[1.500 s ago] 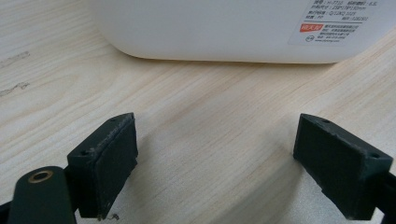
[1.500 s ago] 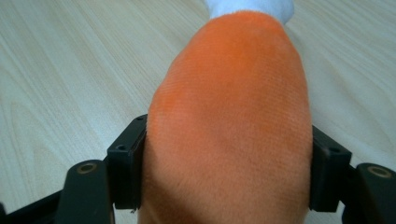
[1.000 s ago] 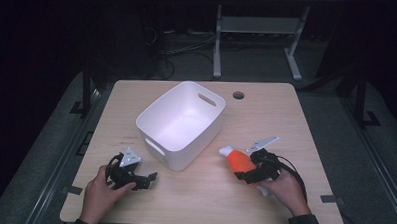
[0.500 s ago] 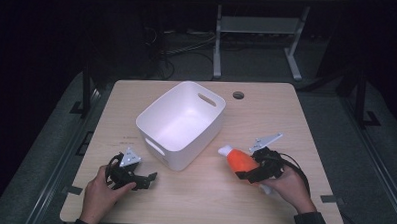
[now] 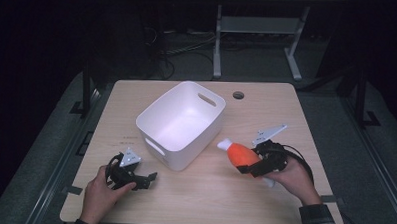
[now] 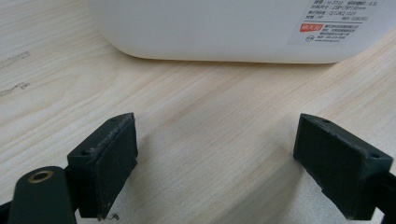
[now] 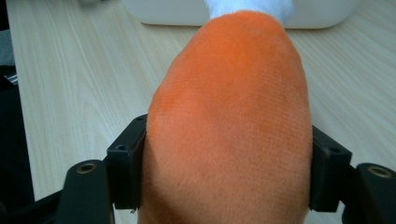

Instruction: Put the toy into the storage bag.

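- Two grippers work over the table (image 5: 286, 110): right gripper (image 5: 242, 166) clamps an orange plush toy (image 5: 239, 153) near the right edge, beside the white bin (image 5: 178, 122).
- Left gripper (image 5: 149, 179), jaws spread and empty, sits near the front-left corner.

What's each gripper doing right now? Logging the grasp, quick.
Left gripper: open, nothing between its tongs, resting by the white bin.
Right gripper: shut on the orange plush toy.
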The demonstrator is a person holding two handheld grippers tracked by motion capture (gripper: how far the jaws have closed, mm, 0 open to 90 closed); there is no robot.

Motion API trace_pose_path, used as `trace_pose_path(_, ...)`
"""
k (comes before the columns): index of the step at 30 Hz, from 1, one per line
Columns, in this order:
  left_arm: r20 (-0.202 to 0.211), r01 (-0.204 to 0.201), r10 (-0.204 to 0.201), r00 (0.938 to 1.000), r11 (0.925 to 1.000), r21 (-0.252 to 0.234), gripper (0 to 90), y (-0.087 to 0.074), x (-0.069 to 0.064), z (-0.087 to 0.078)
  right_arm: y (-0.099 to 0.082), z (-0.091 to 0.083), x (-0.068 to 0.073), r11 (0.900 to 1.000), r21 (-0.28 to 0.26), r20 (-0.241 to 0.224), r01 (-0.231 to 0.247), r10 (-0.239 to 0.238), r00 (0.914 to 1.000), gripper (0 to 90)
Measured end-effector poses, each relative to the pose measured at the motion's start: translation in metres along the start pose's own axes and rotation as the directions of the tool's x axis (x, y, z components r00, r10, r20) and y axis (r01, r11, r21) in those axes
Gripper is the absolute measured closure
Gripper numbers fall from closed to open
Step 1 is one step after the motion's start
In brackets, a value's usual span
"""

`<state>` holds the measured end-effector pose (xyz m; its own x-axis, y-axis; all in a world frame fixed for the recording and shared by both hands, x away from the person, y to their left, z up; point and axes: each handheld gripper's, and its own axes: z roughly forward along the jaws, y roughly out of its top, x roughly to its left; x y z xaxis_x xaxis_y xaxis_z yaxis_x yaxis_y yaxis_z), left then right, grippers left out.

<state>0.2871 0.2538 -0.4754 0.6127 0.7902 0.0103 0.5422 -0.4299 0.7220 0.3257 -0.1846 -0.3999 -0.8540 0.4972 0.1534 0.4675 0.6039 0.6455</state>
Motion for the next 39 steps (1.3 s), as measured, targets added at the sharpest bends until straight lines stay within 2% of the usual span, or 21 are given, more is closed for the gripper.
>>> trace_pose_path(19, 0.000, 0.003, -0.003, 1.0000, 1.0000, -0.001, 12.7, 0.000, 0.000, 0.000, 0.025, -0.026, -0.002, 0.9973, -0.053, -0.040, 0.052, -0.054, 0.9977, 29.4)
trace_pose_path(32, 0.000, 0.002, -0.002, 1.0000, 1.0000, 0.000, 12.7, 0.000, 0.000, 0.000, 0.054, -0.042, -0.007, 0.9929, -0.082, -0.051, 0.087, -0.091, 0.9946, 29.3)
trace_pose_path(39, 0.000, -0.001, 0.001, 1.0000, 1.0000, 0.003, 12.7, 0.000, 0.000, 0.000, 0.072, -0.043, -0.010, 0.9903, -0.085, -0.050, 0.110, -0.115, 0.9921, 29.3)
